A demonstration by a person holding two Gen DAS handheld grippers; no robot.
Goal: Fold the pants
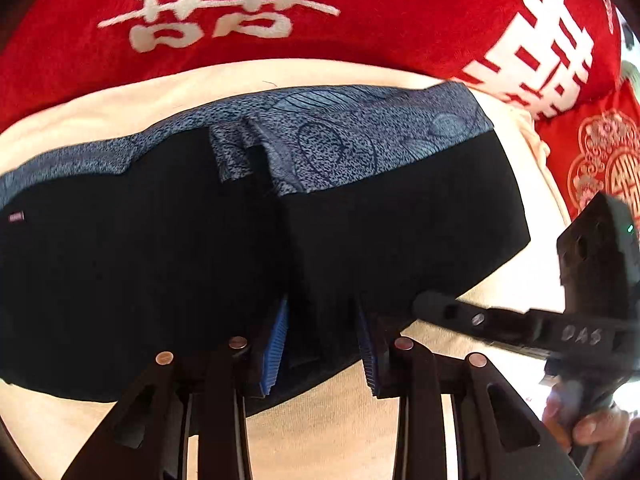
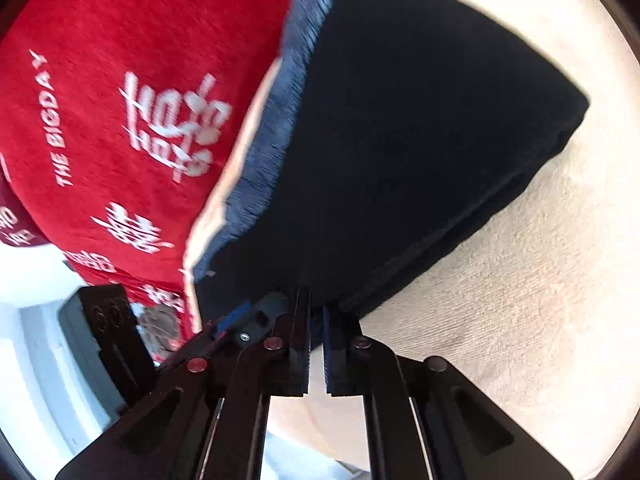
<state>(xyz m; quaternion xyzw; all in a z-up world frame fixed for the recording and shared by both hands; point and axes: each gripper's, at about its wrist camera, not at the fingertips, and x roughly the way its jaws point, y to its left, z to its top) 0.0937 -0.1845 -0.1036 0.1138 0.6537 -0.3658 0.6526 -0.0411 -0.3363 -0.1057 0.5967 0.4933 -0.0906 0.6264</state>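
Black pants with a blue-grey patterned inner layer lie folded on a cream surface. My left gripper is open, its blue pads either side of the pants' near edge. The right gripper's fingers reach in from the right and touch the pants' right edge. In the right wrist view the pants fill the middle, and my right gripper is nearly closed on their near black edge. The left gripper's body shows at lower left.
Red cushions with white characters lie behind the pants and to the right. In the right wrist view the red cushion is on the left. The cream surface extends right. A hand holds the right gripper.
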